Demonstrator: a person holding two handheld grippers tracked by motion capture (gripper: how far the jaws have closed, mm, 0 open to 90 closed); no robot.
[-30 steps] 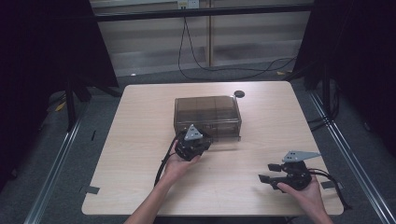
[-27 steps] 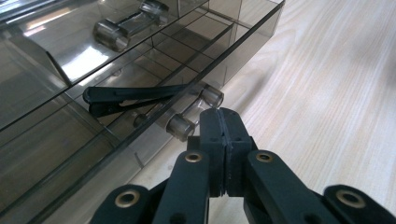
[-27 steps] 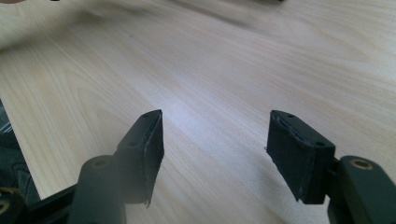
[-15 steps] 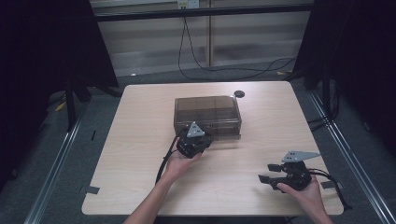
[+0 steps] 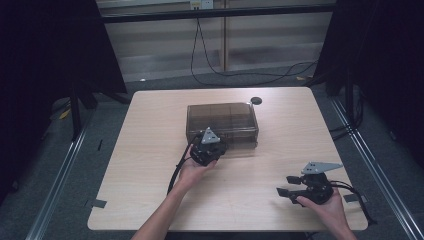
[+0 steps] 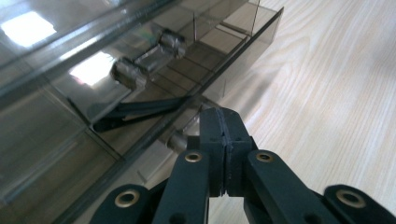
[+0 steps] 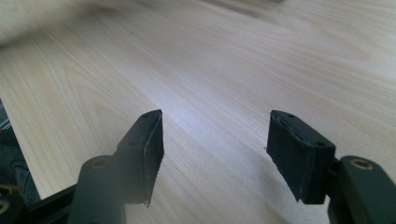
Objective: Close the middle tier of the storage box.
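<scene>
A smoky see-through plastic box (image 5: 222, 117) with its lid down stands in the middle of the table (image 5: 150, 150). My left gripper (image 5: 219, 143) is held against the box's front wall near its left corner. In the left gripper view its jaws (image 6: 225, 119) are pressed together with nothing seen between them, and the tips sit by the box's lower front lip (image 6: 154, 163), below two clear clasps (image 6: 128, 74). My right gripper (image 5: 283, 192) rests at the table's front right, pointing left. Its jaws (image 7: 215, 140) stand apart over bare wood.
A small black round disc (image 5: 256, 100) lies behind the box near the far edge. Tape pieces mark the front corners (image 5: 97, 203). Cables trail from both grippers; the right one's (image 5: 357, 195) runs toward the table's right edge. Dark floor and rails surround the table.
My left gripper has edged slightly closer to the box's front. The right gripper has not moved.
</scene>
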